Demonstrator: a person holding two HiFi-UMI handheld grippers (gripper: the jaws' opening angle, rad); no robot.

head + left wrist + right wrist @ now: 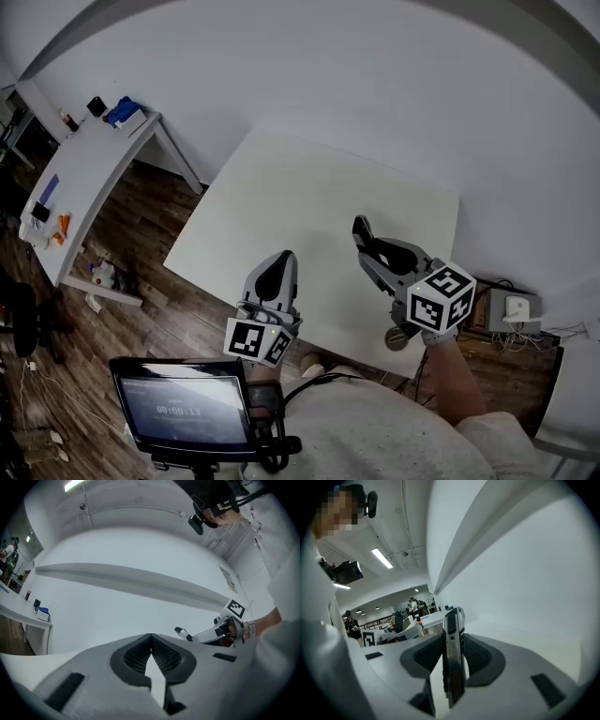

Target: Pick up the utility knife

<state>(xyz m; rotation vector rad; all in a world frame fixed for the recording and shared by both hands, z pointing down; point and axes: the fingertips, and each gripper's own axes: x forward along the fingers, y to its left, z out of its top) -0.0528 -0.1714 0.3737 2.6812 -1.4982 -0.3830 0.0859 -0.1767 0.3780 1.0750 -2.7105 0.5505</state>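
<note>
A dark, slim utility knife [453, 660] stands on edge between the jaws of my right gripper [453, 648], whose pads press on both its sides; its metal end sticks out past the fingertips. In the head view the right gripper [364, 236] hangs over the right part of the white table [300, 187], pointing away from me. My left gripper [277, 272] rests near the table's front edge. Its jaws [151, 641] meet at the tips with nothing between them. The right gripper [183, 632] shows off to the left gripper's right.
A long white side table [84, 178] with small items stands at the left on the wooden floor. A screen [183, 408] is mounted at my chest. A box with cables [511, 309] sits on the floor at the right. A white wall runs behind the table.
</note>
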